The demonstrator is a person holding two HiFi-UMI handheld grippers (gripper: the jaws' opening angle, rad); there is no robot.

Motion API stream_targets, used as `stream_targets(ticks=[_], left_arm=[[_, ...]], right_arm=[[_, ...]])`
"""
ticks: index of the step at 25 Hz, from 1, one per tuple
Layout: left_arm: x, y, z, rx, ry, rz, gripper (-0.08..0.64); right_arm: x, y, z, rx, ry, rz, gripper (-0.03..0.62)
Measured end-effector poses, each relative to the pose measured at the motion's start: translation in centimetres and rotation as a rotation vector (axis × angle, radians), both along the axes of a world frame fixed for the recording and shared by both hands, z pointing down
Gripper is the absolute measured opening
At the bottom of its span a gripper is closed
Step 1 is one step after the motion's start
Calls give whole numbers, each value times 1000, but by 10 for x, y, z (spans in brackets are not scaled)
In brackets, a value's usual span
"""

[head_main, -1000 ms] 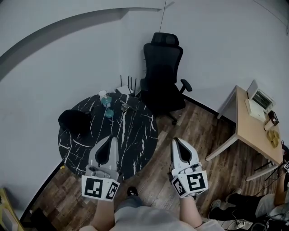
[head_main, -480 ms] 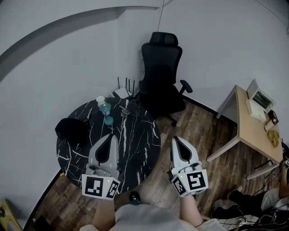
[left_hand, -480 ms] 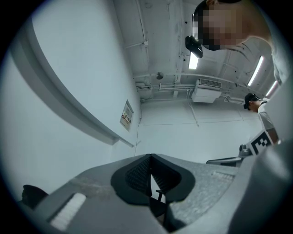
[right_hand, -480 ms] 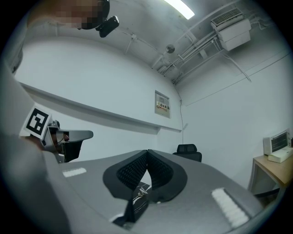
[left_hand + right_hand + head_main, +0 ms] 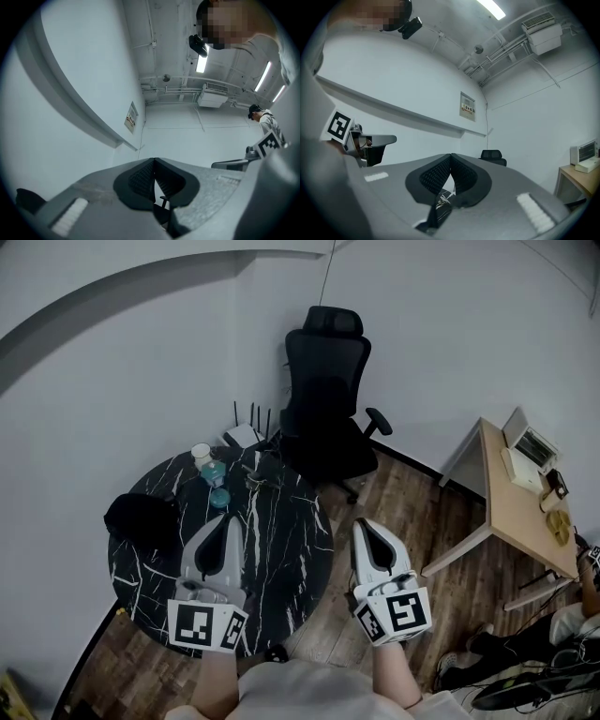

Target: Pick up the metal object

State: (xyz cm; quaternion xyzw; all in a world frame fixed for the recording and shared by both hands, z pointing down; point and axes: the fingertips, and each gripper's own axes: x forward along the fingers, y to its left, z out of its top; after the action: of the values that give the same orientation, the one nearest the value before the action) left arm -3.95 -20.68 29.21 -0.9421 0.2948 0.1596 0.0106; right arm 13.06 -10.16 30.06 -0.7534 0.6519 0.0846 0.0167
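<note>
Reach toward the round table; both claws pinched fully together, nothing in either.

The metal object point(image 5: 255, 475) is too small here to read its shape. It lies on the far side of the black marble table point(image 5: 291, 549), near the rim by the office chair point(image 5: 323, 418) and just right of a cup point(image 5: 201, 454) and a blue-green container point(image 5: 216, 474). The left gripper point(image 5: 228, 524) hangs over the near half of the table. The right gripper point(image 5: 364, 526) is beside the table's right edge, over the wooden floor. Both are well apart from the object. The hands are held out ahead of the body, side by side, with the gripper noses tipped slightly above level. Judgement: the step in hand is the approach. To do it well, close in on the far rim, dip one nose downward and spread its jaws before arriving. Come in on the side clear of the cup and container, and straddle the piece squarely before pinching.
</note>
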Motion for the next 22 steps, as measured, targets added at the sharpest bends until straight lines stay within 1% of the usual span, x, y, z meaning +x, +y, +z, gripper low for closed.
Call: stream_targets(ticks=[9, 16, 22], left_arm=[[6, -11, 8, -9, -11, 20, 5], [24, -23, 16, -28, -21, 42, 5], [37, -48, 19, -46, -26, 27, 5]], right_arm=[[-2, -10, 8, -15, -3, 2, -2], [16, -19, 20, -34, -29, 21, -2], [30, -48, 20, -40, -26, 0, -2]])
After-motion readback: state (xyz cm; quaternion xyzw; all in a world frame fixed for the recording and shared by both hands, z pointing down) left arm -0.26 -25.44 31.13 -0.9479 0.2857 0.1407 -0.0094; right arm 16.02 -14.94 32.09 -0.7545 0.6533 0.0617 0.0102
